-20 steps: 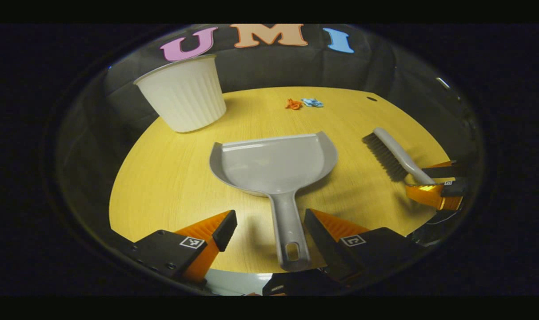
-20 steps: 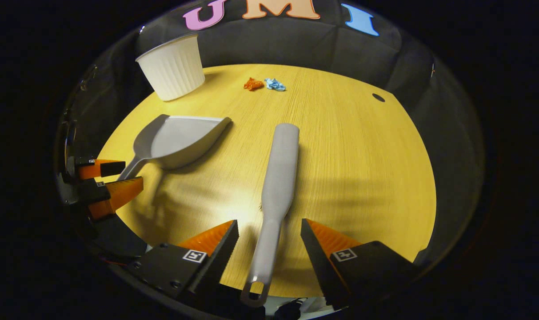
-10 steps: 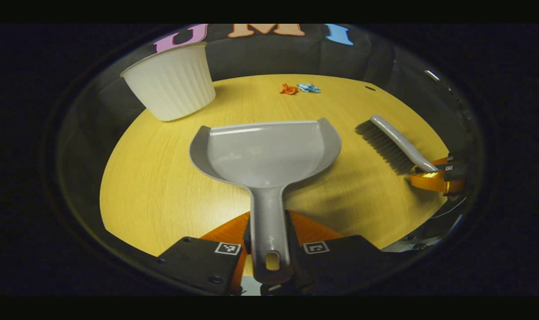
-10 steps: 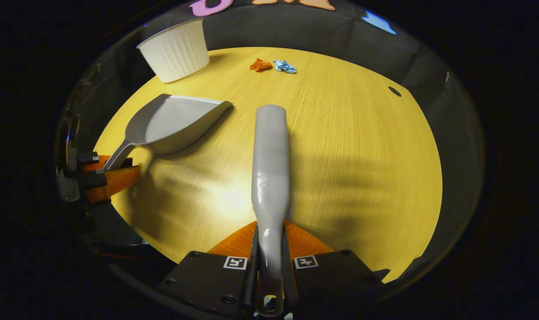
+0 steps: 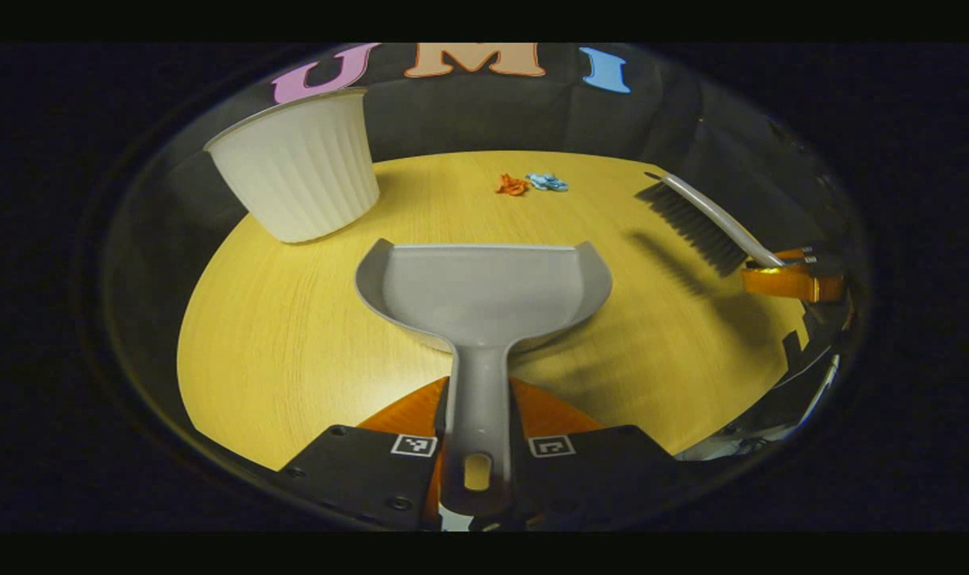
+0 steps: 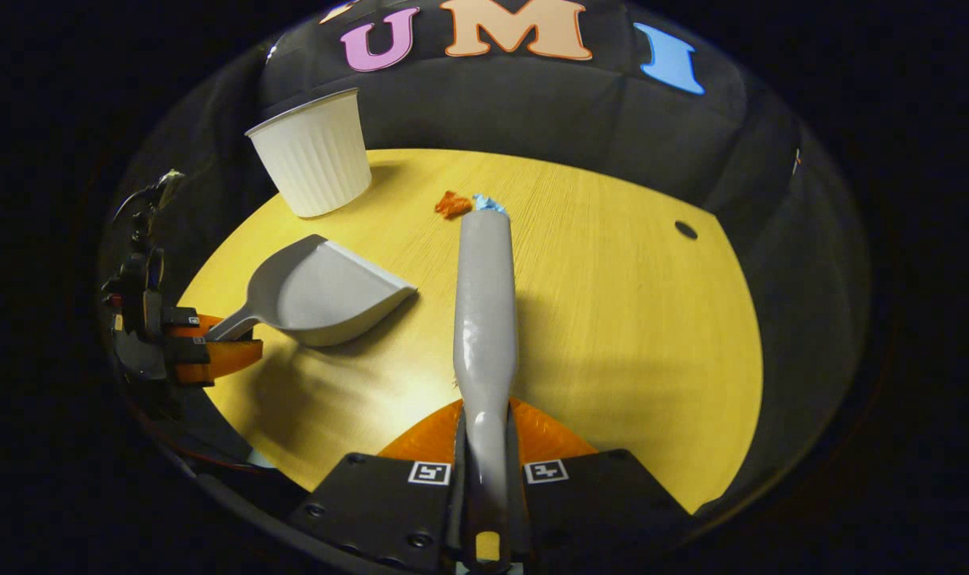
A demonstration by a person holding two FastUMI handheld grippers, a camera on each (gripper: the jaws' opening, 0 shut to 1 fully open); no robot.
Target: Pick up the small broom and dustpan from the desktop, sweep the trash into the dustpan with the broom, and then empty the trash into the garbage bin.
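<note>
My left gripper [image 5: 478, 415] is shut on the handle of the grey dustpan [image 5: 484, 287], whose open mouth faces the far side of the yellow table [image 5: 292, 319]. In the right gripper view the dustpan [image 6: 324, 291] hangs tilted just above the table beside the left gripper [image 6: 212, 351]. My right gripper [image 6: 484, 447] is shut on the handle of the grey broom [image 6: 484, 319], lifted off the table. In the left gripper view the broom [image 5: 704, 220] has its dark bristles pointing down. An orange scrap [image 5: 512, 185] and a blue scrap [image 5: 548, 182] lie far ahead.
A white ribbed bin [image 5: 300, 176] stands upright at the far left of the table, seen too in the right gripper view [image 6: 316, 164]. A small dark hole [image 6: 685, 230] marks the tabletop at the far right. Black cloth walls close in behind the table.
Both grippers closed on the handles, left on the dustpan and right on the broom, then lifted them off the table. The broom now hangs clear above its shadow.
</note>
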